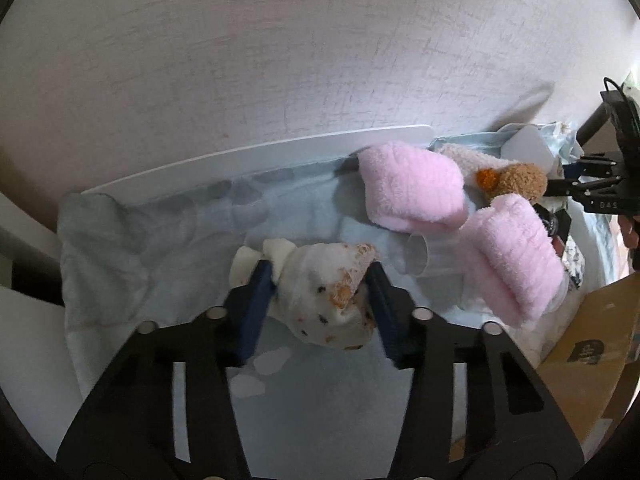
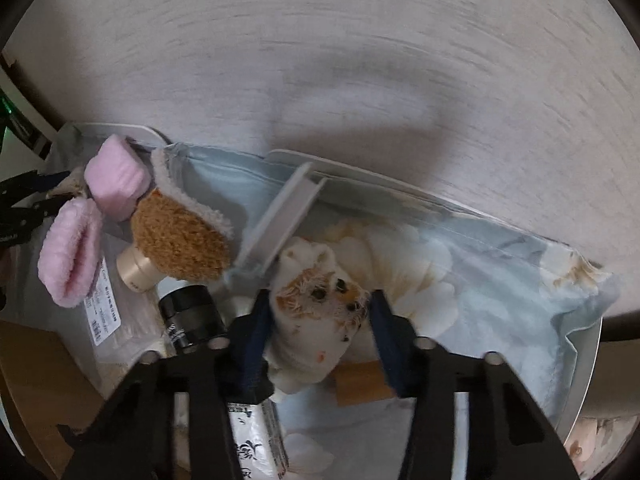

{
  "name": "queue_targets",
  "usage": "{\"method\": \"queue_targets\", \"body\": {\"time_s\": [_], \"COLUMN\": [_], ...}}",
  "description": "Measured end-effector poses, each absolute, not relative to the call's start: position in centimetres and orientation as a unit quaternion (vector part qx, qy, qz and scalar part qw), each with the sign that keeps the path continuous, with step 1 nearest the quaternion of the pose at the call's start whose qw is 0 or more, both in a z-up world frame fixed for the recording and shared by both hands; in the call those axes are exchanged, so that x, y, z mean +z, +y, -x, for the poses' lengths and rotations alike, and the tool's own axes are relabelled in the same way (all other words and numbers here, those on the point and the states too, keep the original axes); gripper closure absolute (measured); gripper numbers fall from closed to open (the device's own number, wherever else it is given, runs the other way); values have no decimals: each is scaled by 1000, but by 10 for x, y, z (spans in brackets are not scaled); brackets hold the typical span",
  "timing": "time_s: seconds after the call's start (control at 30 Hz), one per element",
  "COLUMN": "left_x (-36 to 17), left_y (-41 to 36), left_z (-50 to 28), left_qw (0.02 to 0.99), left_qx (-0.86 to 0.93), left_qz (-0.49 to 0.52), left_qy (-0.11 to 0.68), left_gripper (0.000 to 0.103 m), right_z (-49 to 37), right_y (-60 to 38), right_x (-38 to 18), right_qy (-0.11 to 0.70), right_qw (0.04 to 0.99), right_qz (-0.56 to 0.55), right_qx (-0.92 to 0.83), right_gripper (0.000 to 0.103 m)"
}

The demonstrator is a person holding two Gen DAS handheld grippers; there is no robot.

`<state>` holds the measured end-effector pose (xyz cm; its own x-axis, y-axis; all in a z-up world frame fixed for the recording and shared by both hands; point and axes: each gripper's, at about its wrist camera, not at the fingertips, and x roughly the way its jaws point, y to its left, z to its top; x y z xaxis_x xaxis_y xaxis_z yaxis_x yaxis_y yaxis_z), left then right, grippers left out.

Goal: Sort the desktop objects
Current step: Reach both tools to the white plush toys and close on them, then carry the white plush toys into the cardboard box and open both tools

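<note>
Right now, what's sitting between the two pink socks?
In the left wrist view, a clear plastic tube lies between the pink socks, on the blue cloth.

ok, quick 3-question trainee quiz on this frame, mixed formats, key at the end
1. True or false: each gripper has a white patterned sock between its fingers.
2. Which color are the two fluffy socks beside the brown plush sock? A) pink B) green C) black
3. Fill in: the black jar sits just to the ____ of the right gripper in its own view.

Key: 1 true (left gripper, white sock; other white sock). 2 A (pink socks). 3 left.
</note>
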<state>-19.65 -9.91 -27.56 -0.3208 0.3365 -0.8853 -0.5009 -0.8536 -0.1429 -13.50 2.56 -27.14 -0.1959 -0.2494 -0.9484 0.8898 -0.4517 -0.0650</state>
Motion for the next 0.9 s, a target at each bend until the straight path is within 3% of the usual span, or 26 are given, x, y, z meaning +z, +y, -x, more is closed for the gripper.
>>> {"method": "queue_targets", "body": {"time_s": [0.07,0.47,0.9], "left_x": [-272,-228,-120], "left_y": [-102,-109,-103], "left_z": [197,182,124], "left_qw": [261,261,287], "left_qx": [810,823,838], "left_qz": [521,501,459], "left_qy": [66,49,70], "left_gripper": [67,69,69], "right_z": [131,123,75], "right_y": [24,47,81], "right_x": [-271,-248,-144], "right_qy": [331,308,312], "right_qw": [409,374,405], "right_qz": [-488,-496,-471], "right_qx": [-697,-721,-719], "right_gripper": [73,80,81]}}
